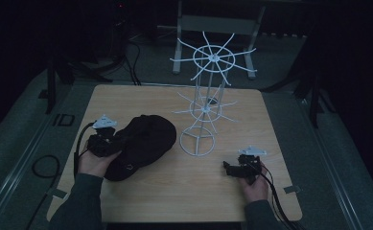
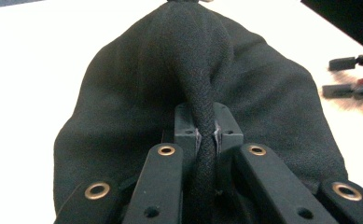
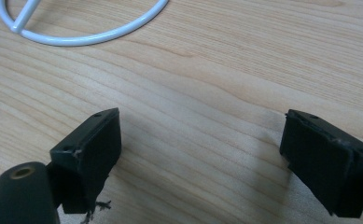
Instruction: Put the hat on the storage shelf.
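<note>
Left gripper (image 2: 206, 135) is clamped on a thick fold of the black fabric hat (image 1: 143, 143), its jaws pinched tight around the bunched cloth. No label or writing can be read on it; a small pale mark near its lower edge is too faint to make out. Soft, matte and slumped, the hat lies just left of the white wire rack (image 1: 205, 103) on the table (image 1: 174, 191). Right gripper (image 3: 200, 154), below and right of the rack's ring base, holds its jaws wide apart over bare wood.

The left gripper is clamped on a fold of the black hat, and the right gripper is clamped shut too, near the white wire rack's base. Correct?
Not quite. The right gripper is open, with bare table between its jaws, as the right gripper view shows. The left gripper does pinch the black hat, and the white wire rack is near.
</note>
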Action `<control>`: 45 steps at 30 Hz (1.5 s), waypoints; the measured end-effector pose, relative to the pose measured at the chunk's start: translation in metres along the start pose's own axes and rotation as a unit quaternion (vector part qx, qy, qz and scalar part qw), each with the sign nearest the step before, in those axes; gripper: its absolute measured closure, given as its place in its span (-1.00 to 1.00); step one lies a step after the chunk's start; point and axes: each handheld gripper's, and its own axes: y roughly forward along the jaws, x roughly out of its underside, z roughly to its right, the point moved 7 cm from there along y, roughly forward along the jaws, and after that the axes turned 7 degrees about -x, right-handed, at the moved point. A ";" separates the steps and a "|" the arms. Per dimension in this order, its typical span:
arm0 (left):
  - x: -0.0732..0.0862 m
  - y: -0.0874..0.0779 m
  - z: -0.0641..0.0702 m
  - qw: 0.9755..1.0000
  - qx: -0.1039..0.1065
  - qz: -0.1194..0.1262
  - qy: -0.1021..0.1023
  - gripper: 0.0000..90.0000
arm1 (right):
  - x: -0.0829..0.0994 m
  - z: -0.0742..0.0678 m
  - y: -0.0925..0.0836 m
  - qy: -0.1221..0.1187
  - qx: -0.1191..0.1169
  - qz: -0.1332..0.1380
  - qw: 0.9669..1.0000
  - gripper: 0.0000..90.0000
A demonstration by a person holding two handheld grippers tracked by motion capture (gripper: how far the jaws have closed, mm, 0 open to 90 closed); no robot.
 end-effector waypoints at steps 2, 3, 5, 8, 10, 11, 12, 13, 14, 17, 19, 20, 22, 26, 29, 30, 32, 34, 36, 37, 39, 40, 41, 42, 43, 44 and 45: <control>-0.002 -0.003 -0.002 1.000 0.003 0.005 -0.003 0.88 | 0.000 0.000 0.000 0.000 0.000 0.000 1.000 -0.73; -0.003 -0.004 -0.002 1.000 0.003 0.009 -0.003 0.88 | 0.000 0.000 0.000 0.000 0.000 0.000 1.000 -0.73; -0.004 -0.007 -0.004 1.000 0.007 0.015 -0.002 0.88 | 0.000 0.000 0.000 0.000 0.000 0.000 1.000 -0.73; -0.007 -0.011 -0.005 1.000 0.011 0.024 -0.007 0.88 | 0.000 0.000 0.000 0.000 0.000 0.000 1.000 -0.73; -0.009 -0.013 -0.006 1.000 0.012 0.028 -0.007 0.88 | 0.000 0.000 0.000 -0.001 0.000 0.000 1.000 -0.73; -0.010 -0.015 -0.006 0.999 0.012 0.030 -0.005 0.88 | 0.000 0.000 0.000 -0.001 0.000 0.000 1.000 -0.73; -0.012 -0.016 -0.006 0.999 0.011 0.031 -0.005 0.88 | 0.000 0.000 0.000 -0.001 0.000 0.000 1.000 -0.73; -0.013 -0.017 -0.007 0.999 0.010 0.034 -0.005 0.88 | 0.000 0.000 0.000 -0.001 0.000 0.000 1.000 -0.73; -0.015 -0.018 -0.007 0.999 0.011 0.038 -0.007 0.88 | 0.000 0.000 0.000 -0.001 0.000 0.000 1.000 -0.73; -0.018 -0.022 -0.009 0.999 0.016 0.044 -0.008 0.88 | 0.000 0.000 0.000 -0.001 0.000 0.000 1.000 -0.73; -0.020 -0.024 -0.009 0.999 0.022 0.049 -0.006 0.88 | 0.000 0.000 0.000 0.000 0.000 0.001 1.000 -0.73; -0.021 -0.026 -0.009 0.998 0.026 0.052 -0.006 0.88 | 0.000 0.000 0.000 -0.001 0.000 0.000 1.000 -0.73; -0.023 -0.028 -0.009 0.998 0.032 0.058 -0.002 0.88 | 0.000 0.000 0.000 0.000 0.000 0.000 1.000 -0.73; -0.031 -0.035 -0.008 0.997 0.035 0.070 0.008 0.88 | 0.000 0.000 0.000 -0.001 0.000 -0.001 1.000 -0.73; -0.035 -0.039 -0.009 0.996 0.040 0.080 0.007 0.88 | 0.000 0.000 0.000 -0.001 0.000 -0.001 1.000 -0.73; -0.035 -0.039 -0.009 0.996 0.040 0.080 0.007 0.88 | 0.000 0.000 0.000 -0.001 0.000 -0.001 1.000 -0.73; -0.037 -0.042 -0.010 0.995 0.043 0.087 0.012 0.88 | 0.000 0.000 0.000 0.000 0.000 -0.001 1.000 -0.73; -0.039 -0.044 -0.010 0.995 0.047 0.093 0.011 0.88 | 0.000 0.000 0.000 0.000 0.000 0.000 1.000 -0.73; -0.040 -0.046 -0.012 0.994 0.049 0.097 0.011 0.88 | 0.000 0.000 0.000 -0.001 0.000 0.000 1.000 -0.73; -0.041 -0.047 -0.012 0.994 0.050 0.099 0.012 0.88 | 0.000 0.000 0.000 -0.001 0.000 0.000 1.000 -0.73; -0.042 -0.049 -0.014 0.993 0.051 0.102 0.011 0.88 | 0.000 0.000 0.000 -0.001 0.000 0.000 1.000 -0.73; -0.043 -0.050 -0.014 0.993 0.053 0.104 0.011 0.88 | 0.000 0.000 0.000 -0.001 0.000 0.000 1.000 -0.73; -0.043 -0.051 -0.015 0.993 0.054 0.105 0.010 0.88 | 0.000 0.000 0.000 -0.001 0.000 0.000 1.000 -0.73; -0.043 -0.051 -0.016 0.993 0.054 0.106 0.010 0.88 | 0.000 0.000 0.000 -0.001 0.000 0.000 1.000 -0.73; -0.043 -0.052 -0.016 0.993 0.053 0.107 0.010 0.88 | 0.000 0.000 0.000 -0.001 0.000 0.000 1.000 -0.73; -0.044 -0.053 -0.018 0.993 0.052 0.108 0.010 0.88 | 0.000 0.000 0.000 -0.001 0.000 0.000 1.000 -0.73; -0.044 -0.053 -0.019 0.993 0.051 0.109 0.009 0.88 | 0.000 0.000 0.000 -0.001 0.000 0.000 1.000 -0.73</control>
